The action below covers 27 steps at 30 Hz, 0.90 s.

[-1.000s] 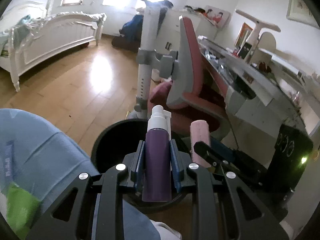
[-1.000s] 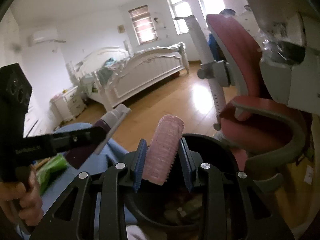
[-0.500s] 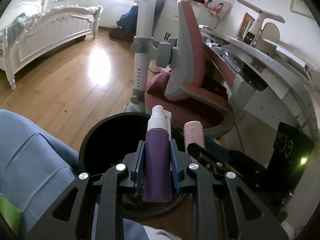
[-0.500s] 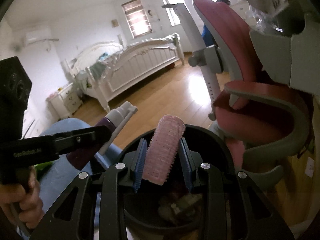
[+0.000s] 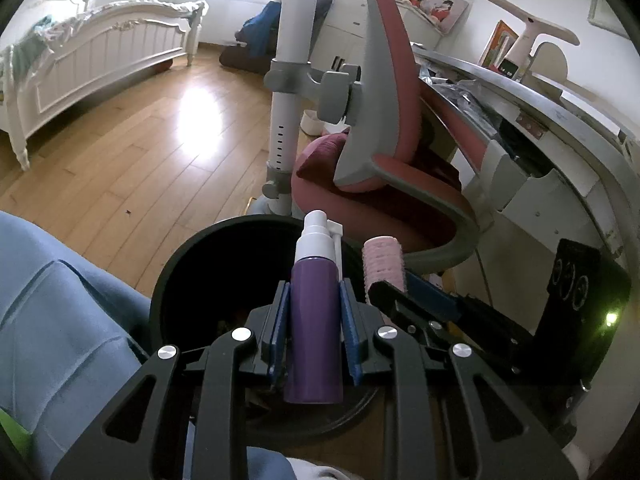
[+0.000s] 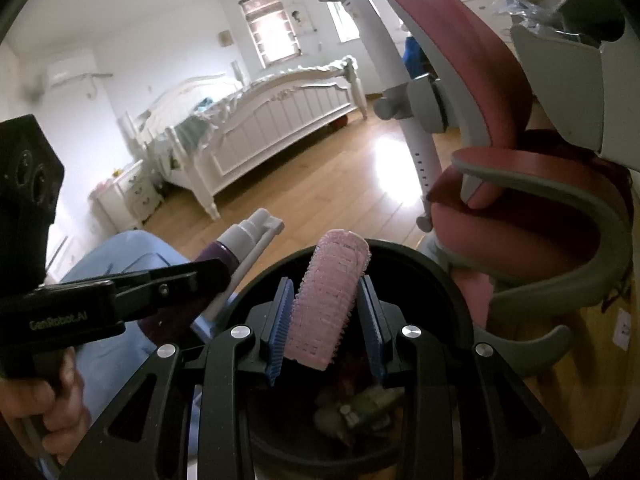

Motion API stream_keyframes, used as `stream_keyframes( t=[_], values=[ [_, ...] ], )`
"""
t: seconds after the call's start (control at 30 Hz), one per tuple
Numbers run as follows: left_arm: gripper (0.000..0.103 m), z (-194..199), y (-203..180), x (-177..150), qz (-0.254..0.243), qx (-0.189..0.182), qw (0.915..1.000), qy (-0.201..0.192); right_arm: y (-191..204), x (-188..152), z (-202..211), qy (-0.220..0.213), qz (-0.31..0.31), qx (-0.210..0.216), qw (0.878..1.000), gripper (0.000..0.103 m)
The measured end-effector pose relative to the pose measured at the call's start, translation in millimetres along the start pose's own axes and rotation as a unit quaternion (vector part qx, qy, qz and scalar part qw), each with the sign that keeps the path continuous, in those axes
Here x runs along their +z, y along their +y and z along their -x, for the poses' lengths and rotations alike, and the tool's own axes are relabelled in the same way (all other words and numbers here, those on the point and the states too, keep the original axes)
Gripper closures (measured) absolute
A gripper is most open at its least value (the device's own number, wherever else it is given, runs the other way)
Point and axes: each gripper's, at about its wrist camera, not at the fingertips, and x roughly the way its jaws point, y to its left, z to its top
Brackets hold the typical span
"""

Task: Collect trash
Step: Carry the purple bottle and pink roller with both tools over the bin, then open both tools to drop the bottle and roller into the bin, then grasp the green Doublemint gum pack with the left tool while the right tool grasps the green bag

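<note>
My left gripper (image 5: 314, 300) is shut on a purple spray bottle (image 5: 315, 320) with a white pump top, held over the round black trash bin (image 5: 176, 276). Beside it on the right, my right gripper (image 6: 326, 300) is shut on a pink hair roller (image 6: 328, 300), also above the bin's (image 6: 448, 292) mouth. In the right wrist view, scraps of trash (image 6: 360, 408) lie at the bin's bottom. The roller (image 5: 382, 258) and the right gripper show at the right in the left wrist view. The bottle (image 6: 236, 240) and left gripper show at the left in the right wrist view.
A pink and grey chair (image 5: 384, 152) stands just behind the bin, with a cluttered grey desk (image 5: 560, 120) to its right. A blue trouser leg (image 5: 60, 320) is close on the left. Wooden floor (image 5: 140, 152) stretches to a white bed (image 5: 100, 52).
Both grippers have sunk a little toward the bin, which now fills more of each view. Each grip is unchanged.
</note>
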Motion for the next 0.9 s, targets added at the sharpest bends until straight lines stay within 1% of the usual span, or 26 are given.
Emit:
stream_keyframes(
  t=[0.3, 0.47, 0.57, 0.6, 0.63, 0.67, 0.7, 0.73, 0.77, 0.8, 0.9],
  values=[
    [0.077, -5, 4, 3, 0.009, 0.0, 1.0, 0.003, 5, 2, -12, 0.011, 0.004, -0.008, 1.0, 0.069],
    [0.076, -5, 9, 5, 0.019, 0.009, 0.9998, -0.002, 6, 5, -17, 0.023, 0.006, -0.01, 1.0, 0.069],
    [0.073, -5, 12, 6, 0.027, 0.009, 0.9996, 0.002, 5, 5, -18, 0.028, 0.004, -0.016, 0.999, 0.058],
    [0.064, -5, 12, 6, 0.027, 0.01, 0.9996, 0.003, 5, 5, -18, 0.027, 0.002, -0.016, 1.0, 0.051],
    [0.051, -3, 12, 5, 0.028, 0.014, 0.9995, 0.002, 5, 5, -17, 0.025, -0.001, -0.017, 1.0, 0.043],
    [0.044, -1, 12, 5, 0.029, 0.016, 0.9994, -0.001, 5, 5, -15, 0.022, -0.003, -0.018, 1.0, 0.039],
    [0.035, 2, 13, 5, 0.03, 0.017, 0.9994, -0.005, 4, 5, -14, 0.02, -0.005, -0.019, 1.0, 0.034],
    [0.029, 7, 13, 4, 0.032, 0.017, 0.9993, -0.011, 4, 4, -11, 0.017, -0.008, -0.02, 1.0, 0.031],
    [0.026, 10, 12, 4, 0.032, 0.018, 0.9992, -0.014, 4, 4, -10, 0.017, -0.009, -0.022, 1.0, 0.029],
    [0.021, 15, 12, 3, 0.033, 0.021, 0.9991, -0.018, 3, 4, -10, 0.017, -0.011, -0.023, 1.0, 0.026],
    [0.02, 28, 14, 1, 0.039, 0.022, 0.9987, -0.024, 5, 5, -5, 0.019, -0.021, -0.02, 0.999, 0.024]
  ],
)
